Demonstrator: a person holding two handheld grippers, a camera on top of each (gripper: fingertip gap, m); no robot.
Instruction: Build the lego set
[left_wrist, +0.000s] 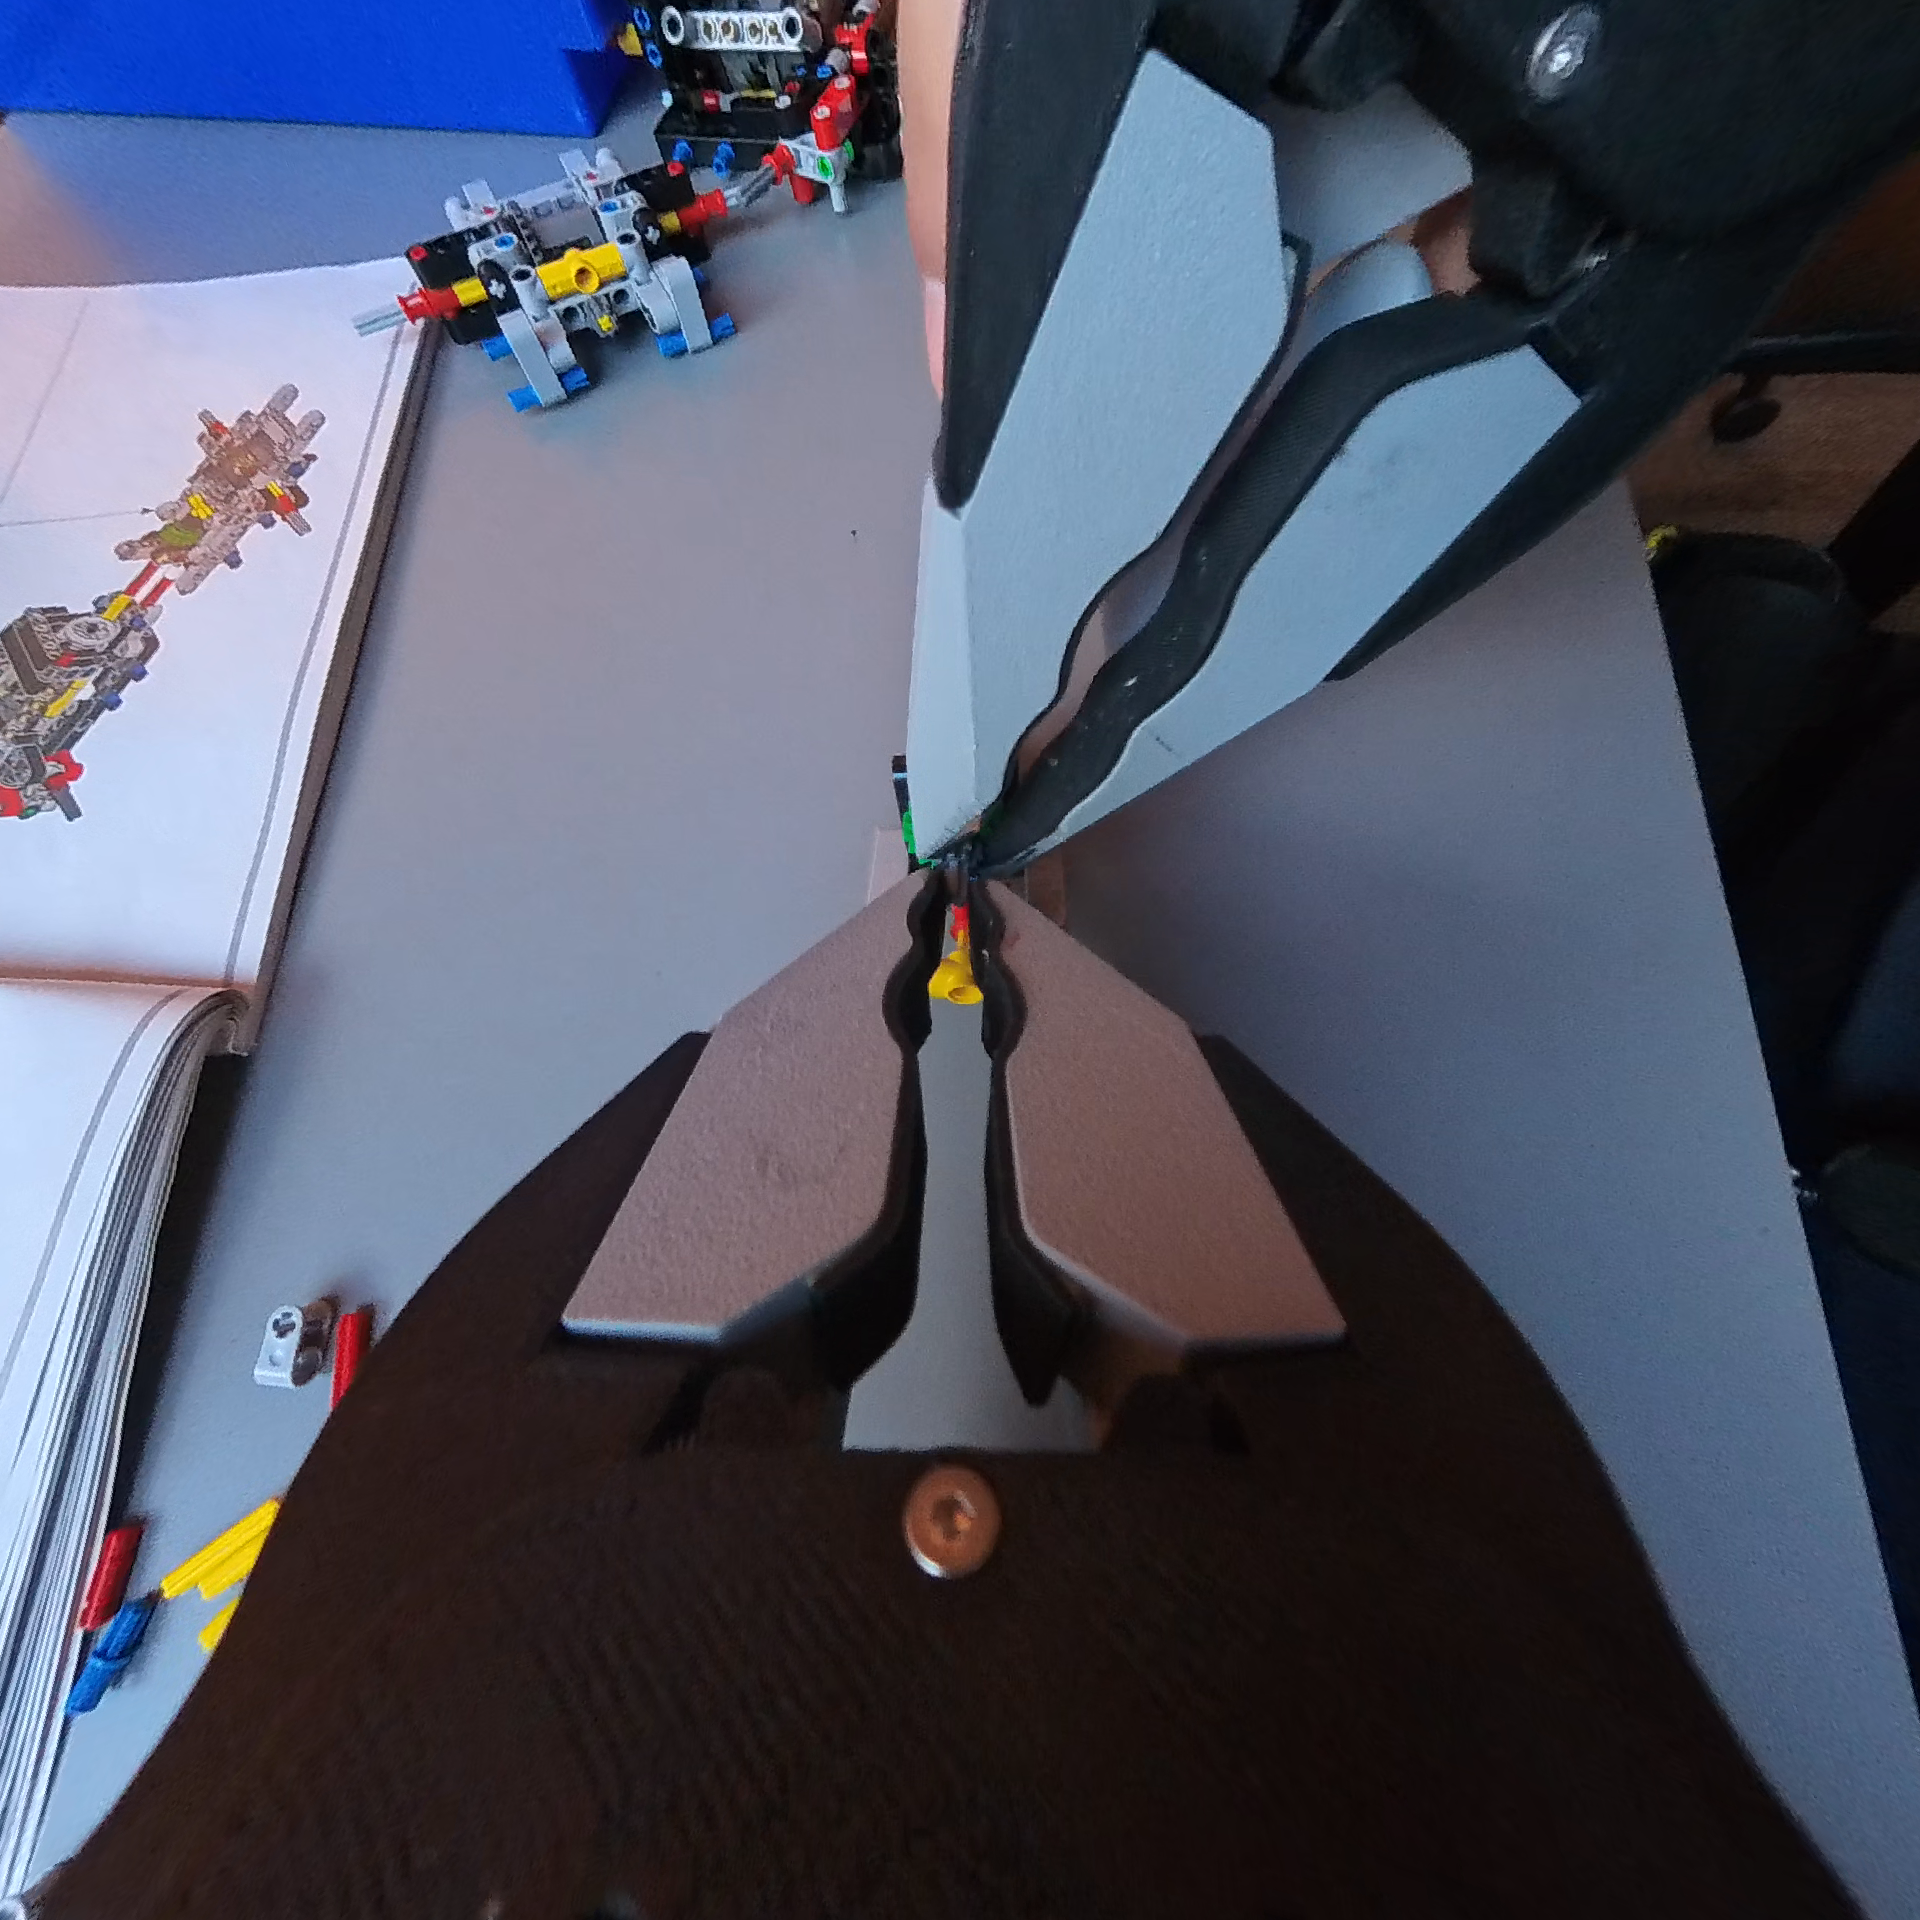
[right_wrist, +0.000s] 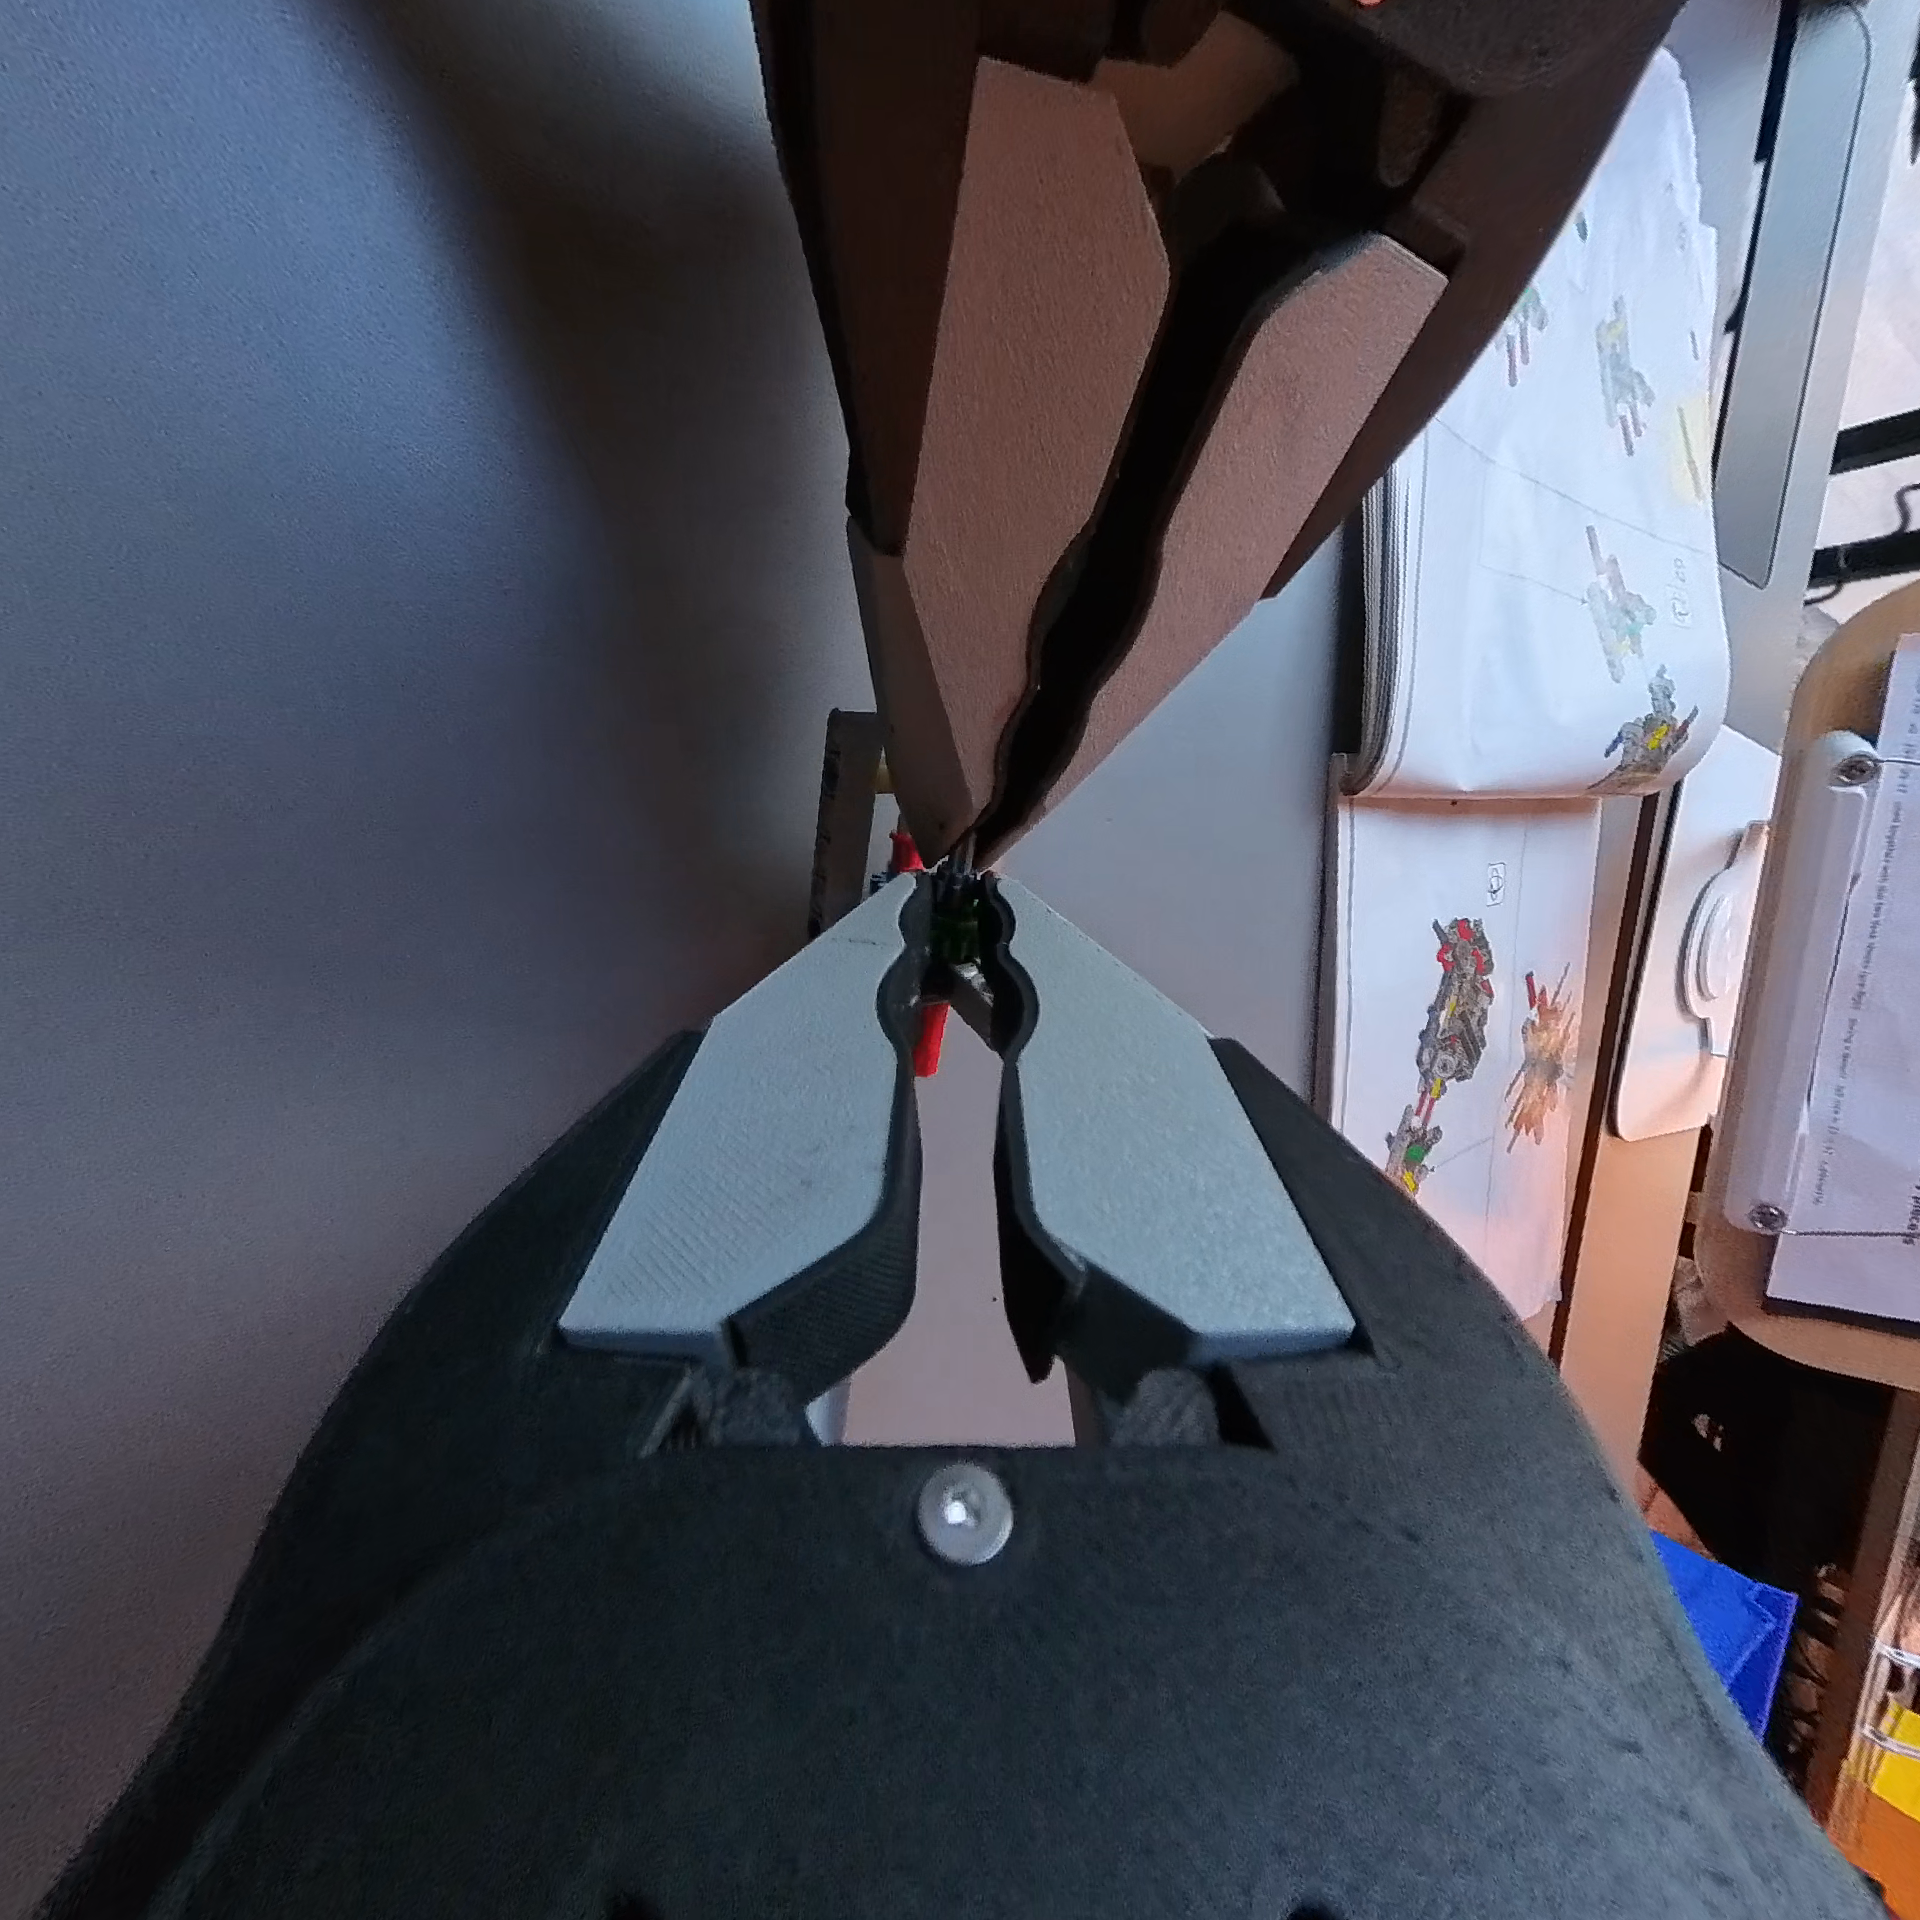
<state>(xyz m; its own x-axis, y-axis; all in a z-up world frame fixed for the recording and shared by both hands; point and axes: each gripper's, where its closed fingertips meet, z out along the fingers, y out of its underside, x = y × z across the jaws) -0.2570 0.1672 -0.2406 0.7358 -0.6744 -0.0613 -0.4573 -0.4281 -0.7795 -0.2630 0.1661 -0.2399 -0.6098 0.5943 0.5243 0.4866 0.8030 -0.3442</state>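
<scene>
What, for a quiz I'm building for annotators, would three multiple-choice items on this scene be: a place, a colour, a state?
1. In the left wrist view, the open instruction book lies:
A. left of the grippers
B. right of them
C. under the blue box

2. The wide end of the small part between the left gripper's fingers is:
A. white
B. yellow
C. purple

3. The two grippers stand:
A. far apart
B. side by side
C. tip to tip

A: the book fills the left edge.
B: the small part is yellow there.
C: the left gripper meets the right gripper.
</scene>
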